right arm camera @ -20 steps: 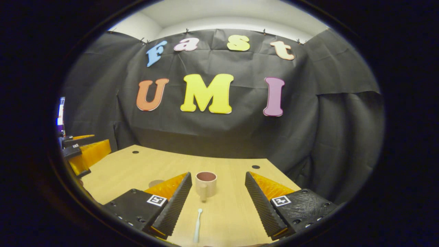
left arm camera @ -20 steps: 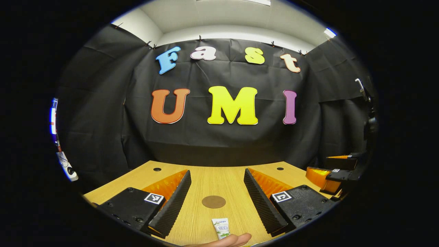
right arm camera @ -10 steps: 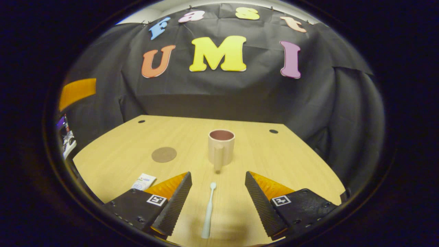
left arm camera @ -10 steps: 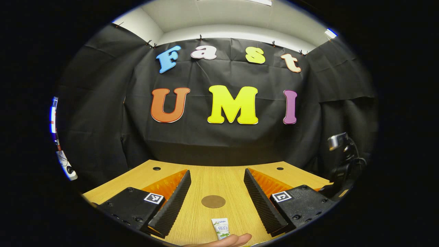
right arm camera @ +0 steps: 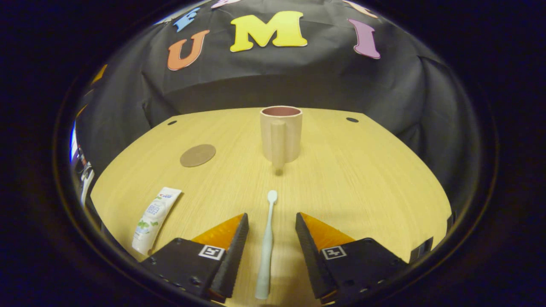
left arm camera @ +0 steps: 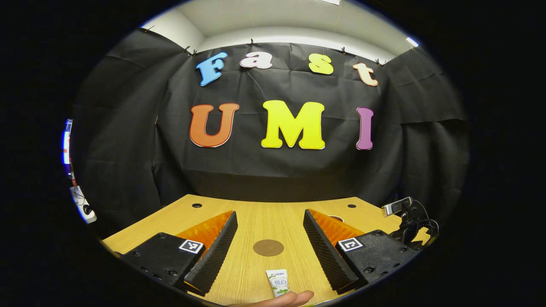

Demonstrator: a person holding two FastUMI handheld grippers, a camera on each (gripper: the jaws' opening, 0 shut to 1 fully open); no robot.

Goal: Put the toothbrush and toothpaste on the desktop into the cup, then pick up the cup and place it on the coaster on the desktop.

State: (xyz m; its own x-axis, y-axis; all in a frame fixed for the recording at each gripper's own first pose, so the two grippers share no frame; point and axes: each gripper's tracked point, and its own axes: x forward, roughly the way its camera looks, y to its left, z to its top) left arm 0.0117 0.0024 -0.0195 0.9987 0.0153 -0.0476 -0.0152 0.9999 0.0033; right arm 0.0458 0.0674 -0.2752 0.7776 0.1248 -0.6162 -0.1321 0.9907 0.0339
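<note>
On the counter, right gripper view: the right hand-held gripper sits low with its jaws apart, straddling the toothbrush, which lies flat between the fingers with a gap on each side, so nothing is gripped. The brush runs lengthwise along the gripper's axis, head end pointing away toward the cup, handle end running back under the camera. The cup stands upright straight ahead of the fingers, beyond the brush tip and apart from it, handle facing the camera. Ahead and to the left of the gripper lies the round brown coaster, well apart from the cup. The toothpaste lies flat just beside the left finger, on its outer side, near the counter edge. Left gripper view: the left hand-held gripper has its jaws wide apart and holds nothing; the coaster lies on the bare counter between the fingers, touching neither. Nearer the camera than the coaster, one end of the toothpaste shows, with part of a hand at the bottom edge right by it; can't tell whether they touch. Off to the right past the right finger, a small camera on a cabled mount stands at the counter's far side.
</note>
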